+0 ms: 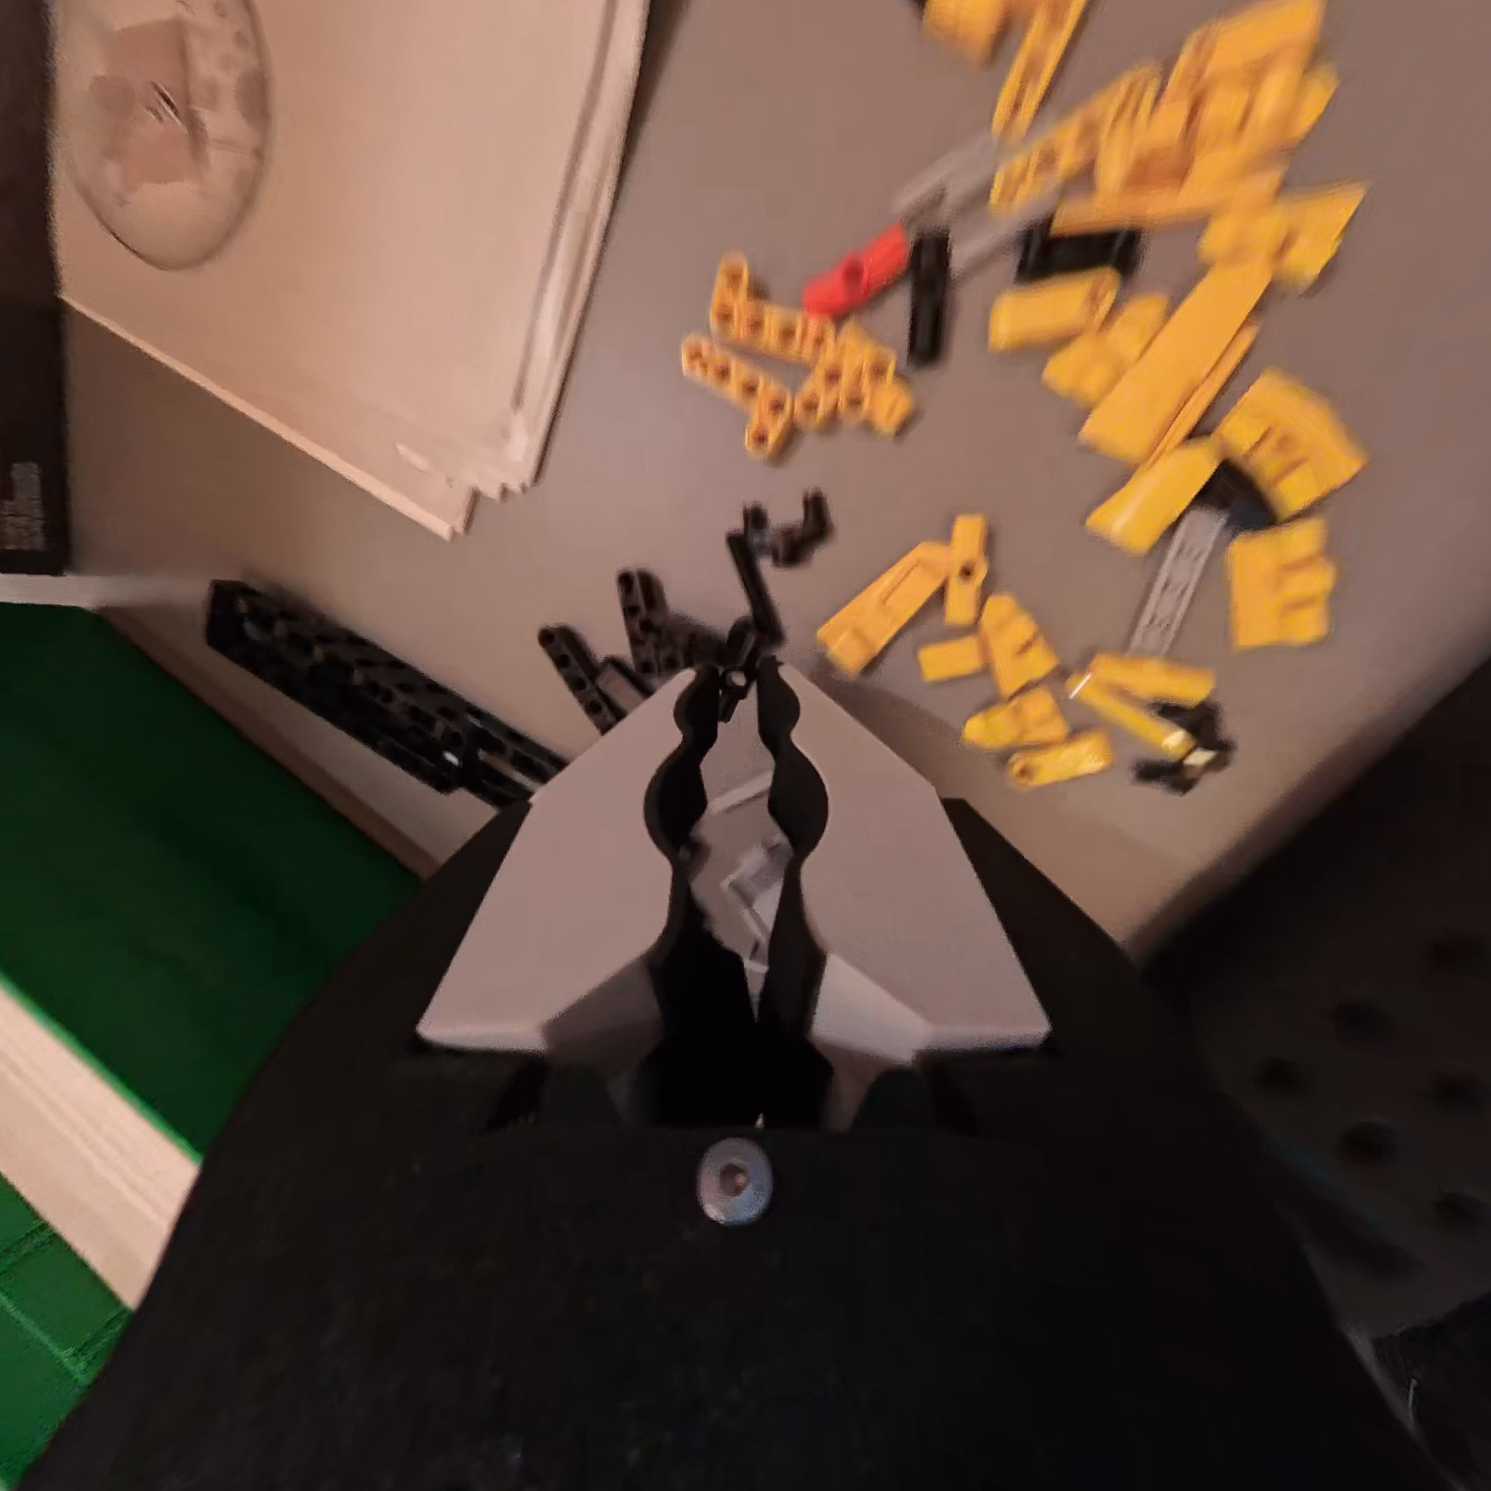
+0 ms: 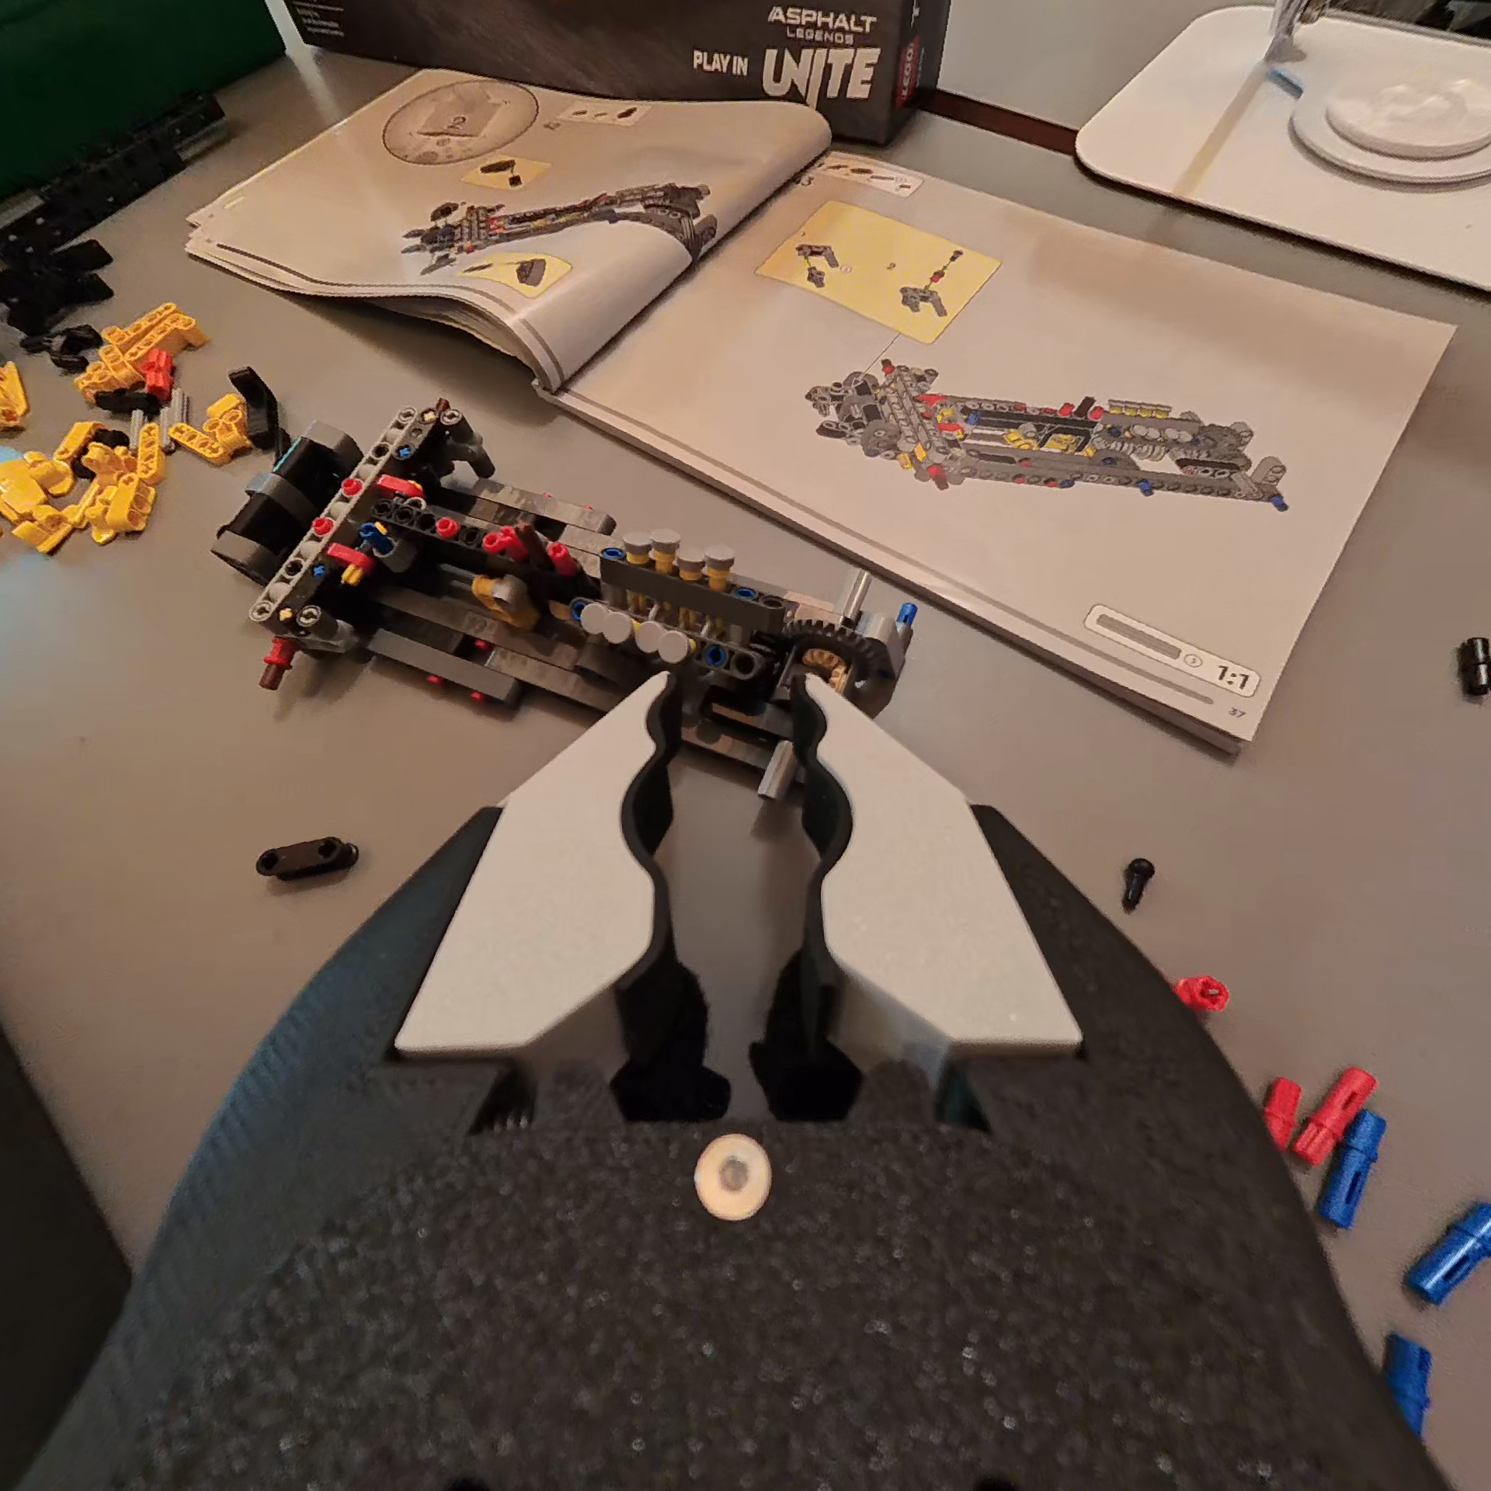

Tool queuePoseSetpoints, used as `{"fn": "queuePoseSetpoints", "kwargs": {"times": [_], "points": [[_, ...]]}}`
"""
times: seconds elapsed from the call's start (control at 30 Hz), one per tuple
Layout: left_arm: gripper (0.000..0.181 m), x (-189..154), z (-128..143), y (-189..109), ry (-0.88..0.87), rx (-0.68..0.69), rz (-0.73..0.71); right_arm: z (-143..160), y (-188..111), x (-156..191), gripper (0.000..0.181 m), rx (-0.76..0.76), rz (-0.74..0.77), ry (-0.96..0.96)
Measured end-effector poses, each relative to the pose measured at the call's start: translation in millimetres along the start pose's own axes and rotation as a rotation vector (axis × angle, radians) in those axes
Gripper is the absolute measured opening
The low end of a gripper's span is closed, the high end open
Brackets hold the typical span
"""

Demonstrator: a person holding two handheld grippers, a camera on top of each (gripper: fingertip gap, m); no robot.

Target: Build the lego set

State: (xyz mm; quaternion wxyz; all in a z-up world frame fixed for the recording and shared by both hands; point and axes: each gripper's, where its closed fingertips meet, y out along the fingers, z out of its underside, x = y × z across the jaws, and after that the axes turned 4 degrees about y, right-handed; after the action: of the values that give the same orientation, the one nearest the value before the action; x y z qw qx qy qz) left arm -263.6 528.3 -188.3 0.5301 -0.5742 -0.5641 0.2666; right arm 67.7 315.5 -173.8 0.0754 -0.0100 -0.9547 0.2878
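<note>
In the left wrist view, which is blurred, my left gripper (image 1: 736, 686) is shut on a small black pin (image 1: 734, 676) and holds it above the grey table. Black beams (image 1: 645, 637) lie just beyond its tips. Loose yellow pieces (image 1: 1146, 379) are spread at the upper right. In the right wrist view, my right gripper (image 2: 734, 698) is open and empty. Its tips sit at the near end of the partly built grey and black chassis (image 2: 524, 565), on either side of a grey axle (image 2: 778, 770). I cannot tell whether they touch it.
An open instruction booklet (image 2: 1008, 387) lies behind the chassis, with the dark set box (image 2: 645, 48) and a white tray (image 2: 1291, 145) beyond. Yellow pieces (image 2: 97, 460) lie at the left. A black link (image 2: 306, 857), a black pin (image 2: 1138, 875) and red and blue pins (image 2: 1339, 1129) lie near my right gripper. The tips of one gripper are about 40 cm away from the tips of the other. The black link (image 2: 306, 857) is about 11 cm from my right fingertips.
</note>
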Motion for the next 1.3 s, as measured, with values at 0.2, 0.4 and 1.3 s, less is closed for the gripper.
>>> {"fn": "queuePoseSetpoints", "kwargs": {"times": [0.2, 0.4, 1.3], "points": [[0.008, -105.1, -153.3, -30.1, -0.118, -0.454, 0.310, 1.4, -2.4, -2.2, 0.025, -0.003, 0.011, -0.004], [0.008, -177.3, -228.4, 3.2, -0.239, -0.450, 0.490, 3.2, -4.9, -0.1, 0.025, -0.005, 0.005, -0.006], [0.033, -5.8, 0.7, -30.9, -0.641, -0.088, -0.074, 4.8, -3.8, 4.2, 0.025, 0.001, -0.020, -0.003]]}}
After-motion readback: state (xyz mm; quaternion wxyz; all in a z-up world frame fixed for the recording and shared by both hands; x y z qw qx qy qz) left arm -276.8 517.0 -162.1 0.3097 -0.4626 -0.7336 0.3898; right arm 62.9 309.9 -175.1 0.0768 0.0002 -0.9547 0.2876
